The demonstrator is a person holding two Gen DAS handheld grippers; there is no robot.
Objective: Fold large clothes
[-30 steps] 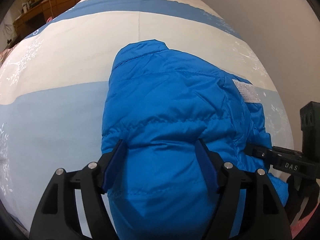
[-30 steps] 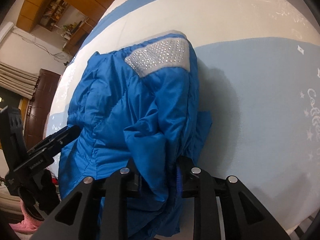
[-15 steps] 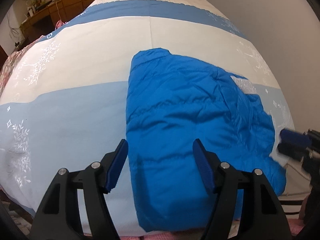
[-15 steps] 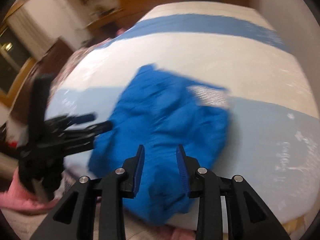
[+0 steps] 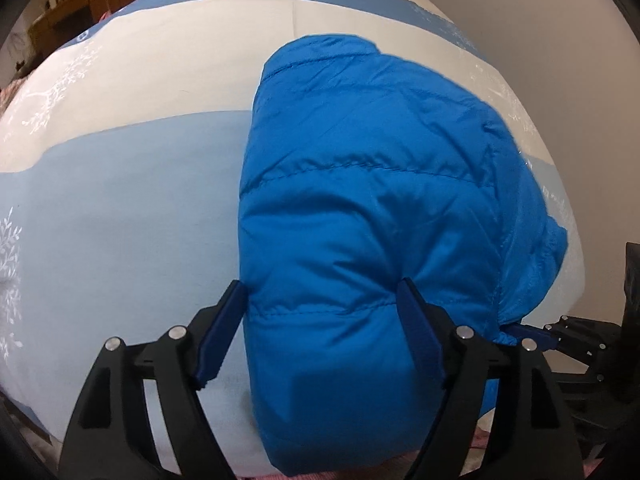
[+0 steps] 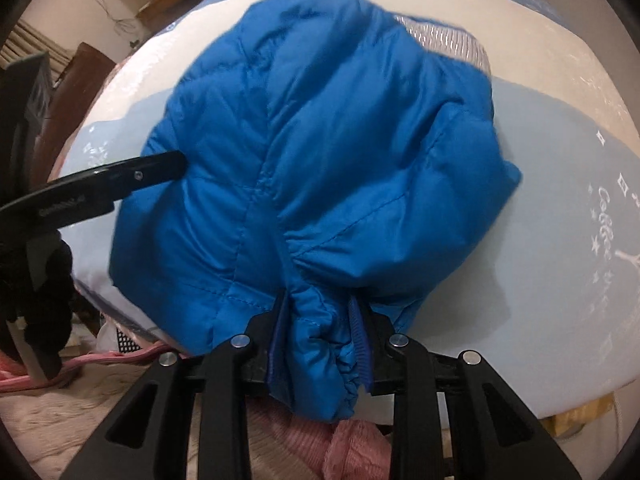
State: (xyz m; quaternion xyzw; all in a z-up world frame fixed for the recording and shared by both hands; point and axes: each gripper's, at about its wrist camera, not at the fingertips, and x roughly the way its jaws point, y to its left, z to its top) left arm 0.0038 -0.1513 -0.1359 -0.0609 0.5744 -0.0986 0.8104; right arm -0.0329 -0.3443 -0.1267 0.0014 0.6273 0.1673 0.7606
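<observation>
A puffy blue jacket point(image 5: 380, 200) lies folded on the bed, near its front edge. My left gripper point(image 5: 319, 286) straddles the jacket's near end. Its jaws are opening, with the padded bulk between the blue pads point(image 5: 222, 332). The left pad stands at the jacket's side edge. My right gripper point(image 6: 318, 300) is closing on a bunched edge of the jacket point(image 6: 320, 140), its pads pressing the gathered fabric. A sparkly silver patch point(image 6: 444, 42) shows at the jacket's far side. The left gripper's black finger point(image 6: 132, 176) touches the jacket's left side in the right wrist view.
The bed point(image 5: 120, 200) wears a sheet banded in light blue, cream and darker blue. A plain wall point(image 5: 560, 40) runs along its right. Wooden furniture point(image 5: 72, 4) stands at the far left. Pink cloth point(image 6: 352, 440) and a beige blanket point(image 6: 80, 420) lie below the bed's edge.
Half a second ago both grippers hung open above the flat jacket. Now the right one pinches its bunched edge and the left has dropped around its near end.
</observation>
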